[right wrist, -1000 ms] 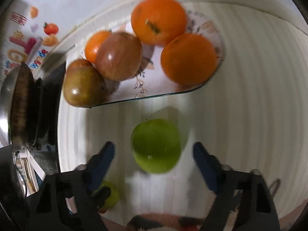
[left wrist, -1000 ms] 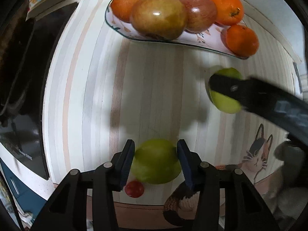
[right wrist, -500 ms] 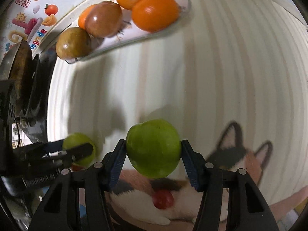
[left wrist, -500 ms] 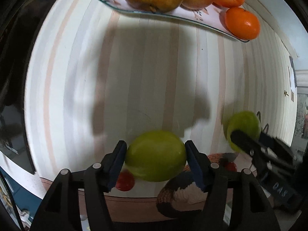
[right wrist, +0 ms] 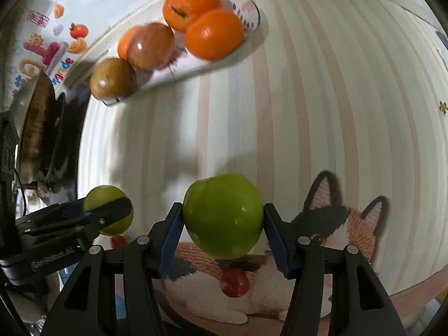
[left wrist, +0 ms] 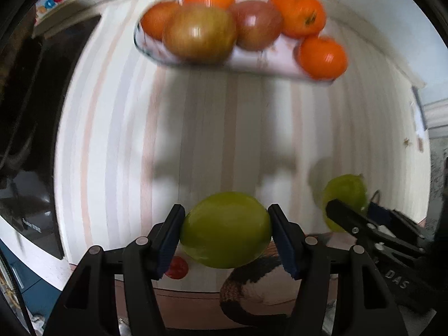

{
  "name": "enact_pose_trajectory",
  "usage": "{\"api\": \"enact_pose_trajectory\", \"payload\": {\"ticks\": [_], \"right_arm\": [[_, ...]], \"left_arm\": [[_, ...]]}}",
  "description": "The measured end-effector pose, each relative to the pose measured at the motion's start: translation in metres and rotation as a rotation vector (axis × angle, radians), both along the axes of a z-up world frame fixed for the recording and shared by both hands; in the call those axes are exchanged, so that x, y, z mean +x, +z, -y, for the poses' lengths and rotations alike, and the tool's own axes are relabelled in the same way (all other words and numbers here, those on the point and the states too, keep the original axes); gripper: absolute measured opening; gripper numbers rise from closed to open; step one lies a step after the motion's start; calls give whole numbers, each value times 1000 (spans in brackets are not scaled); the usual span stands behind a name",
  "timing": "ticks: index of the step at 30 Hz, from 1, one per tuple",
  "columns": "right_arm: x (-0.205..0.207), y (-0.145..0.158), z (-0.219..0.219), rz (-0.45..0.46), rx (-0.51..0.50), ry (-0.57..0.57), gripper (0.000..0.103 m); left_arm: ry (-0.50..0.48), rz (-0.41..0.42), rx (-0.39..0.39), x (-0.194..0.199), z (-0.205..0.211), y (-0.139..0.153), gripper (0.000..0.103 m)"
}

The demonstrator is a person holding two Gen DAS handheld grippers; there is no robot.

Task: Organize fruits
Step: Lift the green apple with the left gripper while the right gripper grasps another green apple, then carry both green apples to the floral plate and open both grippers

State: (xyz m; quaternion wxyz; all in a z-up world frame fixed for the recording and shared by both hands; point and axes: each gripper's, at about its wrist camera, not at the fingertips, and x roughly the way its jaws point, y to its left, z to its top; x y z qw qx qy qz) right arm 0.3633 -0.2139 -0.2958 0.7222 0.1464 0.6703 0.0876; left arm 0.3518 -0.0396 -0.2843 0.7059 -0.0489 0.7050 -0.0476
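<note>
My left gripper (left wrist: 226, 233) is shut on a green apple (left wrist: 225, 228), held above the striped tablecloth (left wrist: 196, 128). My right gripper (right wrist: 222, 224) is shut on a second green apple (right wrist: 224, 219), also lifted. Each gripper shows in the other's view: the right one with its apple (left wrist: 344, 196) at the right, the left one with its apple (right wrist: 107, 210) at the left. A patterned plate (left wrist: 263, 63) at the far side holds three oranges (left wrist: 322, 57) and two reddish-brown apples (left wrist: 200, 35); it also shows in the right wrist view (right wrist: 252, 25).
A cat-pattern mat (right wrist: 336, 224) lies at the near edge with two small red tomatoes (right wrist: 234, 278) (left wrist: 176, 267) on or beside it. A dark appliance (left wrist: 28, 112) stands to the left. A wall with stickers (right wrist: 47, 47) is behind the plate.
Both grippers closed on their green apples and lifted them. The left view has swung back toward the plate, which now looks nearer and blurred.
</note>
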Motion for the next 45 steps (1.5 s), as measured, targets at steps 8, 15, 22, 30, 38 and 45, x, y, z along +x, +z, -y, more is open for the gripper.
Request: {"api": "enact_pose_trajectory", "payload": {"ticks": [8, 15, 22, 30, 38, 45], "right_arm": [[41, 57, 17, 102, 100, -59, 60], [130, 67, 41, 152, 40, -98, 60], [186, 31, 43, 101, -35, -36, 60], [200, 10, 33, 82, -47, 0, 60], [205, 5, 38, 76, 6, 3, 60], [207, 1, 41, 61, 33, -2, 62]], "left_arm": [[45, 110, -93, 58, -26, 70, 59], [90, 149, -85, 146, -40, 87, 59], [139, 58, -28, 222, -62, 37, 59], [124, -7, 45, 256, -71, 0, 59], [137, -23, 13, 258, -85, -15, 61], [134, -32, 10, 259, -88, -15, 61]]}}
